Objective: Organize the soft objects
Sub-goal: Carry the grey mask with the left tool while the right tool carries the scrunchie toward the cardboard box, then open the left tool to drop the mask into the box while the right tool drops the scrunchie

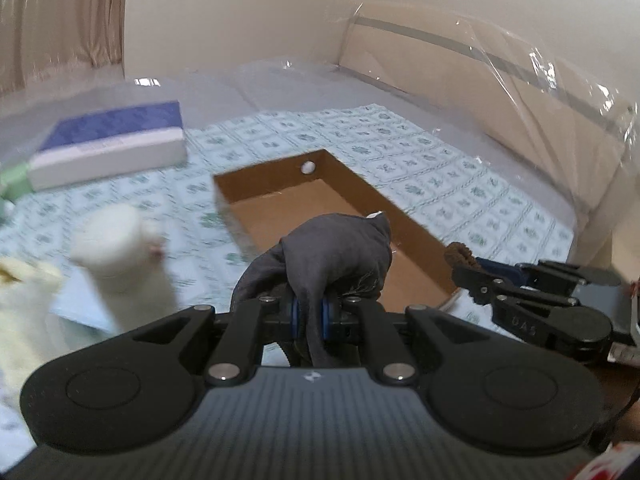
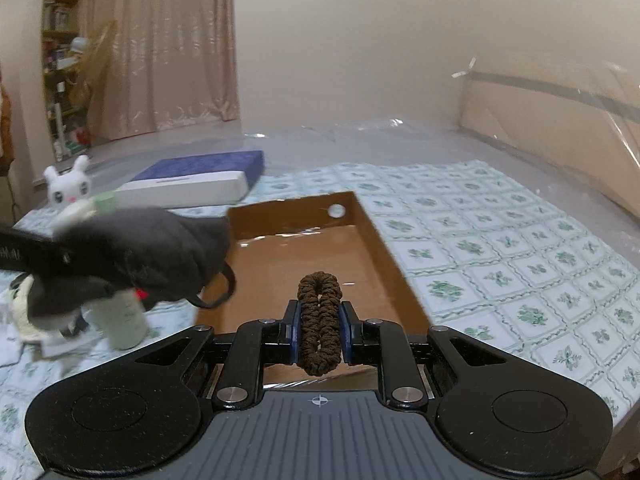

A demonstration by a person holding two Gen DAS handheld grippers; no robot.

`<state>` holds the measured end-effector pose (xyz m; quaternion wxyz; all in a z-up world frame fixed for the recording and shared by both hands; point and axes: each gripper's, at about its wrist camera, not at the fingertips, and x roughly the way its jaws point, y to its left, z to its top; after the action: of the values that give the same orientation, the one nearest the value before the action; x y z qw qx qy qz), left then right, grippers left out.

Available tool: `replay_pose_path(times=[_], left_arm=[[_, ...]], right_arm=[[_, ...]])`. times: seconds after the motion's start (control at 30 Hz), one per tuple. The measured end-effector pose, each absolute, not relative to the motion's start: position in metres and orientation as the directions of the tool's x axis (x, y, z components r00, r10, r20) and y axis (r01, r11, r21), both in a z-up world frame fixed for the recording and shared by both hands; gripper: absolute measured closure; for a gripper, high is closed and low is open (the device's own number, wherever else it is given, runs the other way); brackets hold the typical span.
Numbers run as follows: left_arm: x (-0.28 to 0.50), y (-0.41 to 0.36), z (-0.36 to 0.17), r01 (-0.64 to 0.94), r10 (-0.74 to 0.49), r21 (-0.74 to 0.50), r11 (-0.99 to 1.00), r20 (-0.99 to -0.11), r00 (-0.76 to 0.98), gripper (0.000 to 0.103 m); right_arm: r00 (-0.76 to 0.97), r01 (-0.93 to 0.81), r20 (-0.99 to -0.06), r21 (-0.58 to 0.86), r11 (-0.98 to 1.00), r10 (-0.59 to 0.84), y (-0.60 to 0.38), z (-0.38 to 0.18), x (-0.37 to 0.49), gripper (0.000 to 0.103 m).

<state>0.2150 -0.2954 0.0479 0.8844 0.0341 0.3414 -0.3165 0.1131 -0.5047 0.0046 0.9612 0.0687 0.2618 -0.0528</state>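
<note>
My left tongs point(image 1: 308, 312) are clamped tight on a dark grey cloth point(image 1: 332, 248), which bunches up above the pads and hangs down between them. My right tongs point(image 2: 320, 328) are squeezed on a brown scrunchie point(image 2: 319, 320), standing upright in the blue pads as a flattened loop. From the left view the right tongs point(image 1: 464, 268) show at the right edge, the scrunchie point(image 1: 460, 254) just over the near right corner of the cardboard box point(image 1: 400, 200). From the right view the grey cloth point(image 2: 152, 256) comes in from the left and covers the near left corner of the box point(image 2: 384, 248), a black strap loop dangling from it.

The box lies open on a green-patterned sheet point(image 2: 500, 248), with a round hole in its far wall; I can see nothing inside.

To the left, blurred, stand a pale cylinder point(image 1: 116, 248) and something cream-coloured at the edge. Beyond the box lies a blue-and-white slab point(image 2: 200, 180), with a white bunny toy point(image 2: 66, 184) beside it. Clear plastic sheeting point(image 1: 520, 80) covers the far surface, and a curtain point(image 2: 168, 40) hangs behind.
</note>
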Motion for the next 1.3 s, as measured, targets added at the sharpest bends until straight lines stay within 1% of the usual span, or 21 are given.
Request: replay_pose_path(times=[0.23,0.3,0.33,0.37,0.43,0.7,0.93,0.97,1.0,1.03,1.07,1.13,1.3], left_arm=[[0.245,-0.344,0.012,0.553,-0.543,-0.217,0.805,-0.645,0.537,0.094],[0.253,-0.354,0.006,0.545,-0.548,-0.232,0.806,-0.642,0.536,0.091],[0.256,-0.359,0.003,0.542,-0.556,-0.244,0.804,-0.632,0.54,0.086],[0.259,-0.363,0.001,0.543,-0.569,-0.26,0.798,-0.621,0.539,0.078],[0.264,-0.368,-0.002,0.549,-0.596,-0.289,0.784,-0.597,0.537,0.068],[0.249,-0.359,-0.003,0.56,-0.577,-0.244,0.792,-0.599,0.555,0.066],[0.223,-0.335,-0.008,0.529,-0.557,-0.247,0.812,-0.601,0.574,0.066],[0.22,-0.332,-0.008,0.526,-0.554,-0.245,0.814,-0.601,0.577,0.066],[0.218,-0.33,-0.009,0.523,-0.549,-0.242,0.817,-0.602,0.58,0.065],[0.216,-0.328,-0.009,0.519,-0.546,-0.241,0.82,-0.601,0.583,0.063],[0.213,-0.325,-0.009,0.516,-0.544,-0.241,0.822,-0.599,0.587,0.059],[0.207,-0.317,-0.009,0.508,-0.537,-0.236,0.828,-0.594,0.6,0.052],[0.193,-0.293,-0.01,0.484,-0.516,-0.23,0.844,-0.591,0.62,0.049]], right_arm=[[0.84,0.178,-0.537,0.13,0.975,-0.081,-0.543,-0.01,0.135,0.083],[0.836,0.185,-0.542,0.127,0.975,-0.088,-0.549,-0.013,0.138,0.083],[0.835,0.188,-0.543,0.127,0.974,-0.09,-0.552,-0.014,0.14,0.083],[0.833,0.191,-0.546,0.13,0.973,-0.091,-0.555,-0.016,0.142,0.083],[0.83,0.2,-0.55,0.139,0.97,-0.092,-0.561,-0.02,0.145,0.083],[0.821,0.186,-0.568,0.177,0.967,-0.054,-0.567,-0.032,0.149,0.083],[0.82,0.131,-0.572,0.203,0.97,0.009,-0.561,-0.042,0.161,0.082],[0.821,0.118,-0.57,0.207,0.971,0.022,-0.561,-0.042,0.163,0.07],[0.823,0.114,-0.568,0.206,0.972,0.024,-0.56,-0.042,0.164,0.06],[0.827,0.119,-0.562,0.204,0.972,0.016,-0.56,-0.042,0.164,0.041],[0.833,0.12,-0.552,0.206,0.971,0.014,-0.56,-0.041,0.162,0.035],[0.837,0.124,-0.548,0.201,0.972,0.006,-0.56,-0.039,0.158,0.035],[0.828,0.13,-0.561,0.184,0.974,-0.004,-0.548,-0.036,0.137,0.035]])
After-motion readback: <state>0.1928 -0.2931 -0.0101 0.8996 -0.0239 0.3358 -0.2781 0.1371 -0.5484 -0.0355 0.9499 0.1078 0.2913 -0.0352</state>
